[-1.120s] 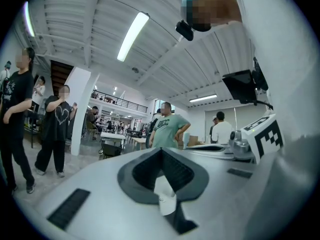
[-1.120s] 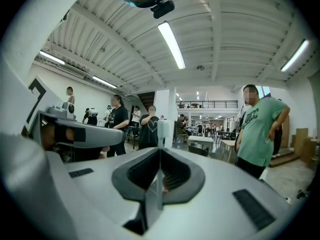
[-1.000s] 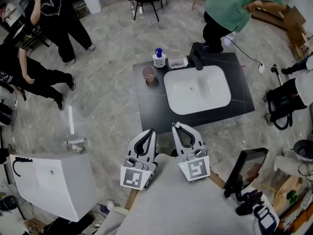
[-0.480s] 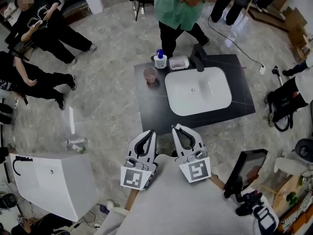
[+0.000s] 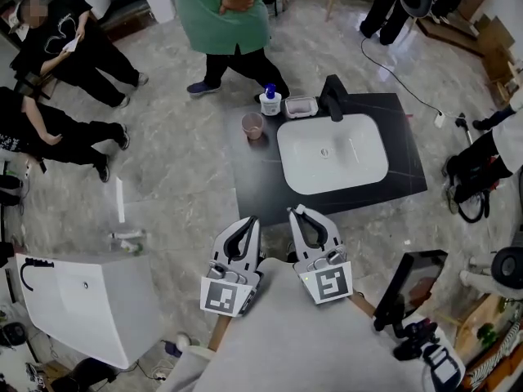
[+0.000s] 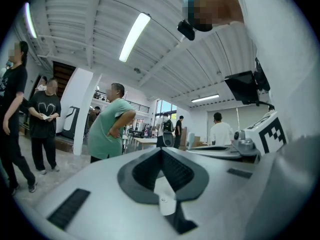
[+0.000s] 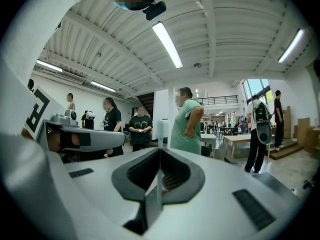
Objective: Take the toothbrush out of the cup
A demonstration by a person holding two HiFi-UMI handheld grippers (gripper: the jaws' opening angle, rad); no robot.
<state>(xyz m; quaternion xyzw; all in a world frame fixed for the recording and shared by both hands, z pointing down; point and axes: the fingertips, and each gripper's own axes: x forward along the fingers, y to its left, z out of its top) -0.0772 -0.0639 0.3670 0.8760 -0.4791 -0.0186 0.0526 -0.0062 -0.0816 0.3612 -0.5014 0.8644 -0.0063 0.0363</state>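
Left gripper (image 5: 252, 220) and right gripper (image 5: 294, 212) side by side, jaws together, both empty. Desk (image 5: 261, 178) at 12 o'clock, well apart. Cup (image 5: 252, 125) at its 10 o'clock corner, near soap bottle (image 5: 270, 100); toothbrush too small to tell.

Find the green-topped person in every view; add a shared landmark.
Head view: green-topped person at top edge, beyond the black counter.
Left gripper view: the person left of centre.
Right gripper view: the person just right of centre.
Shared landmark: person in black holding a paper.

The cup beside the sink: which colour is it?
The cup is pink; head view shows it best.
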